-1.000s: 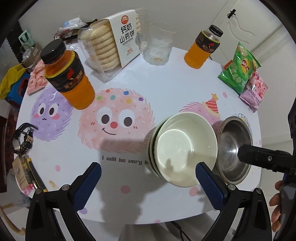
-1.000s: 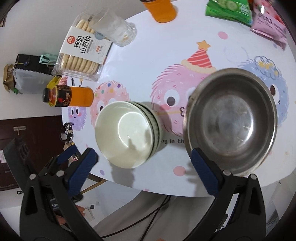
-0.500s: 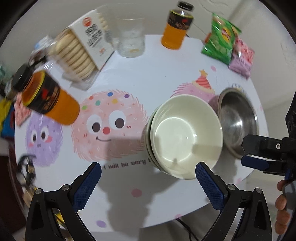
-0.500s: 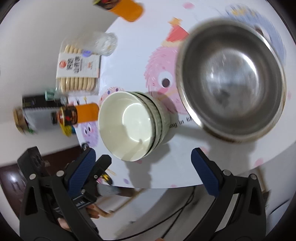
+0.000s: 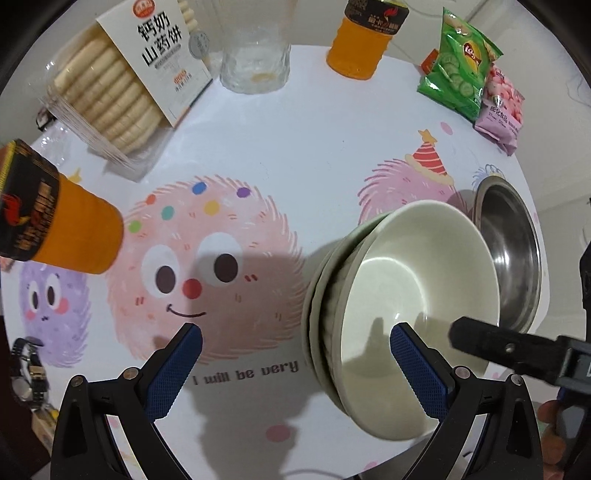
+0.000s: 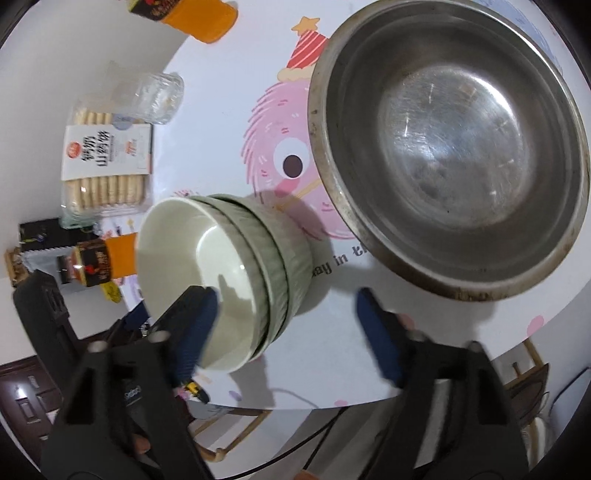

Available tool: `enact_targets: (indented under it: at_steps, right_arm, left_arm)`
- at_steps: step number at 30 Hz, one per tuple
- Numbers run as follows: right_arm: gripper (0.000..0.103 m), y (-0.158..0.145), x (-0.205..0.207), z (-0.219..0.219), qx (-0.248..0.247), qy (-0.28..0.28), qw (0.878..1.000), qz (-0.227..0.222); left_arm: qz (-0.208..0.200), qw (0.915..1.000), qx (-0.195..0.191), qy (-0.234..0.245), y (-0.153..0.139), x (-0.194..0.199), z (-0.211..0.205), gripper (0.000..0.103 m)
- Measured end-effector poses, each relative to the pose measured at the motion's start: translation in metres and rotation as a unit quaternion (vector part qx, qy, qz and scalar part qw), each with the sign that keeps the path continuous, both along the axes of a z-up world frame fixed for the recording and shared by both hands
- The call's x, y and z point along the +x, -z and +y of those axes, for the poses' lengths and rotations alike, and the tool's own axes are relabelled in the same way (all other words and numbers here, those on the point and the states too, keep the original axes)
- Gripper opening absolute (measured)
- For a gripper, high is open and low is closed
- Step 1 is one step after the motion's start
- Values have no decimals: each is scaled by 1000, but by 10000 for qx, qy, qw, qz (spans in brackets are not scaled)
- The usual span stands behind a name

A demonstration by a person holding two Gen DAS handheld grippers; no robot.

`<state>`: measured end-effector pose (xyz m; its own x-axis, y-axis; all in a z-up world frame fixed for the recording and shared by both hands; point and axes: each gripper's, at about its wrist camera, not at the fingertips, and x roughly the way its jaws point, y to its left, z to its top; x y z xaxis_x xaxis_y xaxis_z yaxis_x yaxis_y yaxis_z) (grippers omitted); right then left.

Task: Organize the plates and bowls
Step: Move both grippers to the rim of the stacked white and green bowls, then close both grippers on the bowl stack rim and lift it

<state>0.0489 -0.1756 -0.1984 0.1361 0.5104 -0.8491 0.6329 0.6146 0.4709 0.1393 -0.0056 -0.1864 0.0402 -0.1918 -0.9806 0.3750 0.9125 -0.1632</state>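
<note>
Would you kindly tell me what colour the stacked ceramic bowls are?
The stacked ceramic bowls are pale sage green outside, cream inside; clearest in the right wrist view.

Biscuit box (image 5: 162, 62), upper left: "钙奶山药饼" legible. Green chip bag (image 5: 461, 66), upper right: "Lay's" logo. Bench (image 5: 295, 155) print, lower centre: "I will be very". Pink packet (image 5: 502, 107) and bottle (image 5: 367, 33) labels: unreadable.
</note>
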Motion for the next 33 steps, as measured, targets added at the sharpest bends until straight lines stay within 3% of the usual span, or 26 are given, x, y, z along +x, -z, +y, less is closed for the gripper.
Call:
enact_targets:
  at_steps: [4,9,13,15,16,22,26,33]
  right_arm:
    - [62,11,4,7,-46,-175,9998,74]
    - [49,24,4,8,4,-258,9995,195]
    - [49,33,7,9,379,-186,9991,99]
    - [49,33,12,12,453,-240,9987,15]
    - [49,33,14,12,451,-291,9986,4]
    - [42,29,19,15,366,-591,9976,-50]
    - [33,25,23,15,223,-883,9958,-47]
    - [31,17,34,27,-220,-1550,9877,-19]
  left_arm:
    - [116,9998,61,-162,12,1,4,102]
    - [178,9994,-262,-143,12,1,7,89]
    - [428,9939,-928,-424,13,4,12,61]
    - [363,9931,-1060,-354,9,3,9,49]
    - [288,9935,-1066,-265,6,2,5,43]
    - [176,9951,-942,-253,4,4,-1,38]
    - [-8,9974,-688,-227,-2,6,0,20]
    - [-124,9986,-476,-175,-4,5,-2,17]
